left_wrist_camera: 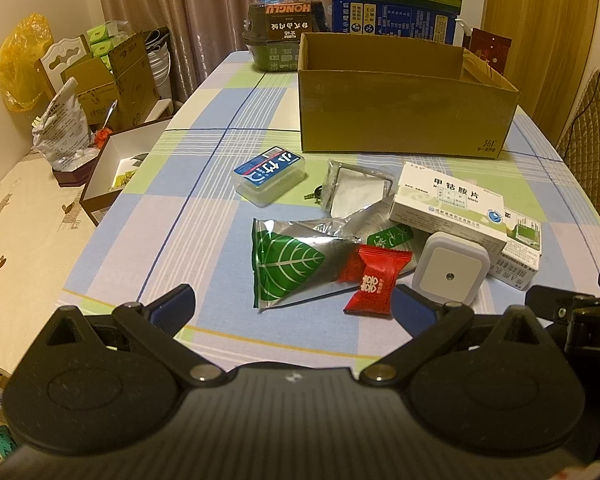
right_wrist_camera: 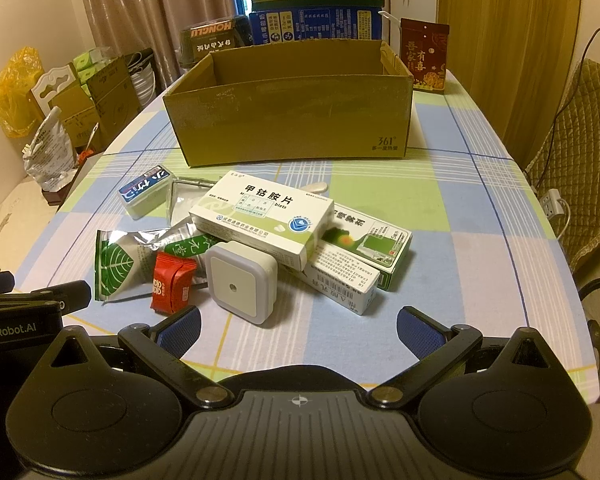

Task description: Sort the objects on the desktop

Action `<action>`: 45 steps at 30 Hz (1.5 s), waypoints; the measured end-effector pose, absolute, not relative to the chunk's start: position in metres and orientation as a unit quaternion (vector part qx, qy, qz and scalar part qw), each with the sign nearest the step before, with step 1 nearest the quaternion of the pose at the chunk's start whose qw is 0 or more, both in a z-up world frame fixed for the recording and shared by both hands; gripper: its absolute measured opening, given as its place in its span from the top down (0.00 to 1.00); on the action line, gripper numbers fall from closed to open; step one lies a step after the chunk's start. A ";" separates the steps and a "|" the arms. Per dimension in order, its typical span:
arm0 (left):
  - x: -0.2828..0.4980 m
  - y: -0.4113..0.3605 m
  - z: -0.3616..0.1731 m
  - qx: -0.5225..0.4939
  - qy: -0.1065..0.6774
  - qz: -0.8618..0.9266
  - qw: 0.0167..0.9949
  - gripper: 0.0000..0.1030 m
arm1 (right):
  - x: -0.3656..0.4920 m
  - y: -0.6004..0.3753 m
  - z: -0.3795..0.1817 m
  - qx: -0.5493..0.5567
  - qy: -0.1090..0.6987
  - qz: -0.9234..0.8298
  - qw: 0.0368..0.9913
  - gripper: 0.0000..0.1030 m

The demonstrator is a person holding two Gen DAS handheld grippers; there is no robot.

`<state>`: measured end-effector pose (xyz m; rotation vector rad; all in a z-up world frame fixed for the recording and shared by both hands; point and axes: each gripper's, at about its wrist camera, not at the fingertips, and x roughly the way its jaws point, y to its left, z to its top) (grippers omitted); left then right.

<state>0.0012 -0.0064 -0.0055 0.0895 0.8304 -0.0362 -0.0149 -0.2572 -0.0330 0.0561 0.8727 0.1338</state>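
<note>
Both tools hover over the near edge of the desk [right_wrist_camera: 480, 216], jaws spread wide and holding nothing — left tool [left_wrist_camera: 296, 306], right tool [right_wrist_camera: 298, 330]. Just ahead lies the pile: red candy [right_wrist_camera: 171, 282], white night light [right_wrist_camera: 242, 280], leaf-print packet [left_wrist_camera: 288, 264], medicine boxes [right_wrist_camera: 266, 218]. Beyond it stands an open cardboard box [right_wrist_camera: 292, 116].

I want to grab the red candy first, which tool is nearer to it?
Left. The left tool hangs open right before the red candy, which lies just ahead of its right finger. The right tool is open farther right, the candy off past its left finger.
</note>
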 end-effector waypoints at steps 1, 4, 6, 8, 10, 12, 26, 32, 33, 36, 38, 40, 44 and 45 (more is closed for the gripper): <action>0.001 -0.006 -0.006 0.041 0.402 -0.018 0.915 0.01 | -0.015 -0.257 -0.033 0.028 0.422 0.065 0.904 0.02; 0.001 -0.004 -0.003 0.028 0.403 -0.028 0.915 0.01 | -0.014 -0.260 -0.037 0.034 0.423 0.076 0.902 0.02; 0.002 -0.004 -0.002 0.025 0.403 -0.037 0.914 0.01 | -0.014 -0.261 -0.031 0.036 0.422 0.091 0.901 0.02; 0.003 -0.004 0.003 0.044 0.393 -0.046 0.917 0.01 | -0.017 -0.261 -0.025 0.017 0.409 0.111 0.905 0.02; 0.005 0.002 0.012 0.052 0.386 -0.063 0.919 0.01 | -0.018 -0.264 -0.017 0.009 0.392 0.133 0.910 0.02; 0.011 0.011 0.021 0.052 0.382 -0.091 0.918 0.01 | -0.012 -0.267 -0.011 -0.003 0.400 0.156 0.903 0.02; 0.067 0.029 0.004 0.203 0.345 -0.226 0.888 0.01 | 0.037 -0.275 -0.013 -0.155 0.352 0.242 0.891 0.02; 0.084 0.018 -0.024 0.272 0.358 -0.280 0.848 0.01 | 0.060 -0.260 -0.031 -0.218 0.379 0.305 0.846 0.02; 0.087 0.016 -0.029 0.283 0.362 -0.286 0.841 0.01 | 0.064 -0.256 -0.034 -0.233 0.379 0.309 0.840 0.02; 0.096 0.010 -0.040 0.308 0.363 -0.306 0.825 0.01 | 0.076 -0.248 -0.042 -0.250 0.383 0.325 0.828 0.02; 0.101 0.006 -0.046 0.317 0.368 -0.319 0.814 0.01 | 0.085 -0.241 -0.047 -0.261 0.385 0.337 0.819 0.02; 0.106 0.004 -0.051 0.326 0.369 -0.333 0.804 0.02 | 0.093 -0.234 -0.052 -0.275 0.385 0.347 0.810 0.02; 0.116 0.002 -0.058 0.344 0.372 -0.351 0.787 0.10 | 0.107 -0.225 -0.062 -0.293 0.391 0.362 0.794 0.02; 0.119 0.002 -0.059 0.346 0.373 -0.355 0.784 0.10 | 0.110 -0.224 -0.063 -0.296 0.392 0.364 0.792 0.02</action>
